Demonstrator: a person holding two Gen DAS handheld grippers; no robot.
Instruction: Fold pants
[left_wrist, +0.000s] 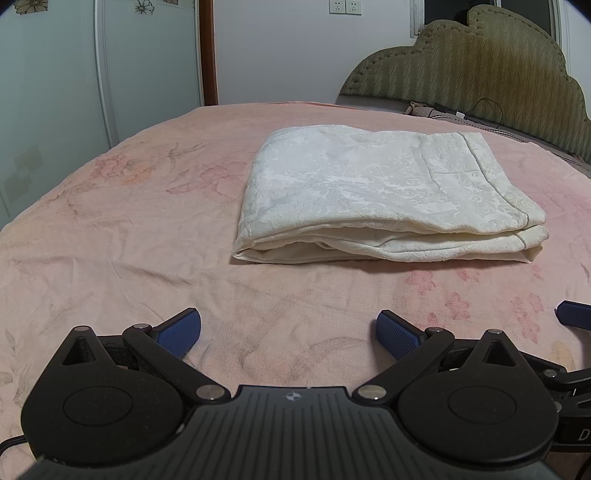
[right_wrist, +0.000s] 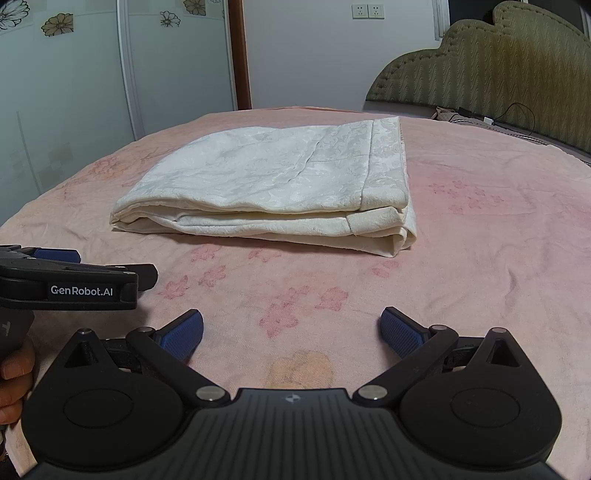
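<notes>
Pants (left_wrist: 384, 192), cream with a woven pattern, lie as a folded, layered rectangle on the pink floral bedsheet (left_wrist: 129, 240), straight ahead of both tools and well apart from them. Long axis runs left to right across both views; stacked open edges face the grippers, and a hemmed band sits at the right end.

Left gripper (left_wrist: 289, 332): jaws spread wide, nothing between the blue pads, low over bare sheet. Right gripper (right_wrist: 291, 332): same, released and empty. The two sit side by side (a hand (right_wrist: 13, 384) shows at the left edge of the right wrist view).

Bundle sits right of centre for the left tool and left of centre for the right tool, so it lies between them; neither is clearly nearer.

Judgement: folding looks essentially complete. Any further fold would mean a forward reach to the near edge, each gripper taking its own end.
</notes>
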